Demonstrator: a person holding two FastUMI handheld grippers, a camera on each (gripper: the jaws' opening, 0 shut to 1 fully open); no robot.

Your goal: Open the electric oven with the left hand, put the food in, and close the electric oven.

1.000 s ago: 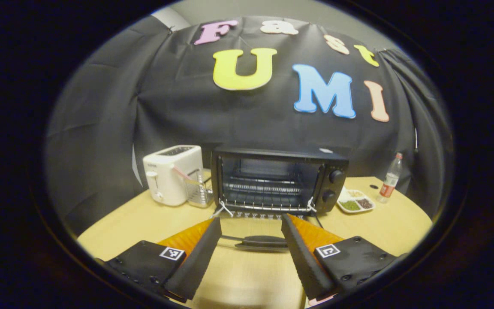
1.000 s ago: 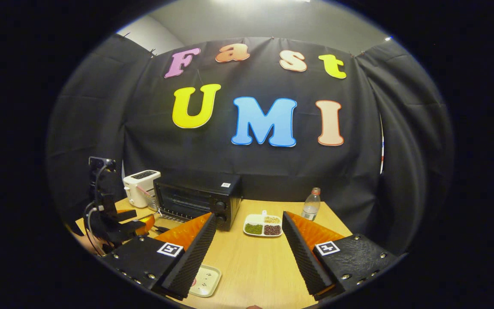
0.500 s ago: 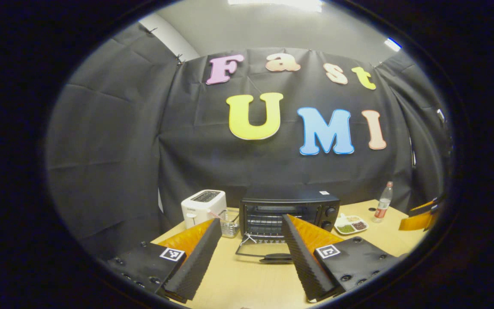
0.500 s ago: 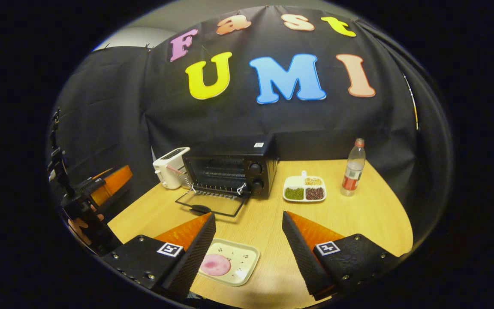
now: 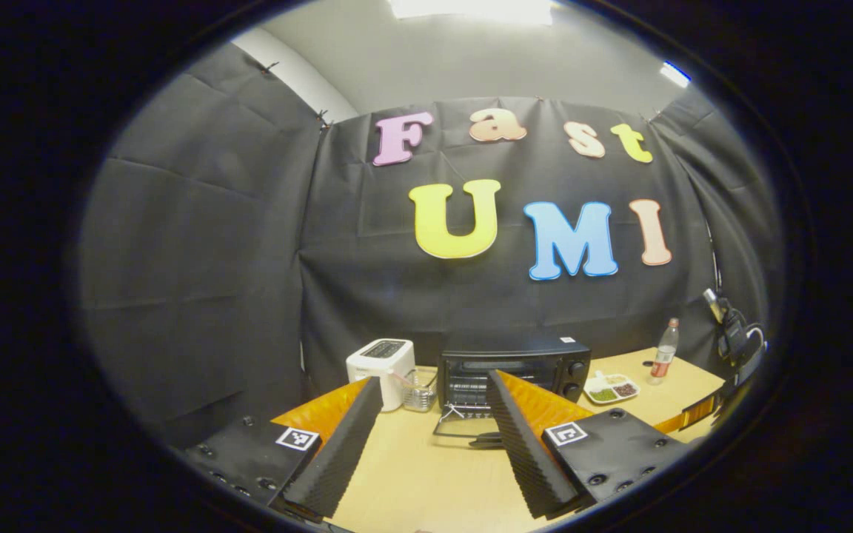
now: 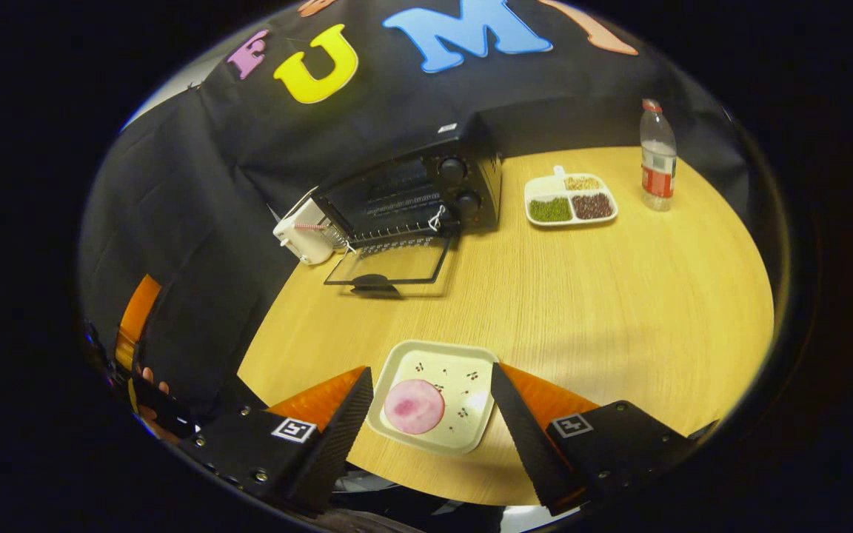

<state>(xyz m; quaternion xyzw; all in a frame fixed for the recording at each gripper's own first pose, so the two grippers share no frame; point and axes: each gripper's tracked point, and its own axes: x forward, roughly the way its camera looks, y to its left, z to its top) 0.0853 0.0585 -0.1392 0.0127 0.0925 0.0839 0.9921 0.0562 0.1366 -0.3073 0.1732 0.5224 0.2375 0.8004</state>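
Note:
The black electric oven (image 6: 426, 192) stands at the far side of the round table, its glass door (image 6: 389, 260) lying flat open in front. A pink round food (image 6: 414, 406) rests on a cream plate (image 6: 467, 385) near the table's front edge. My right gripper (image 6: 431, 369) is open just above that plate, one finger on either side of it. In the left gripper view the oven (image 5: 515, 366) is well ahead, with its door (image 5: 463, 429) down. My left gripper (image 5: 434, 376) is open and holds nothing.
A white toaster (image 6: 300, 233) and a small wire basket (image 5: 419, 396) stand left of the oven. A divided dish of beans (image 6: 569, 201) and a water bottle (image 6: 657, 152) are on its right. A hand (image 6: 149, 379) shows at the left edge.
My left gripper has drawn back and risen away from the open oven door. My right gripper has tipped down and moved over the plate, which now lies between its fingers.

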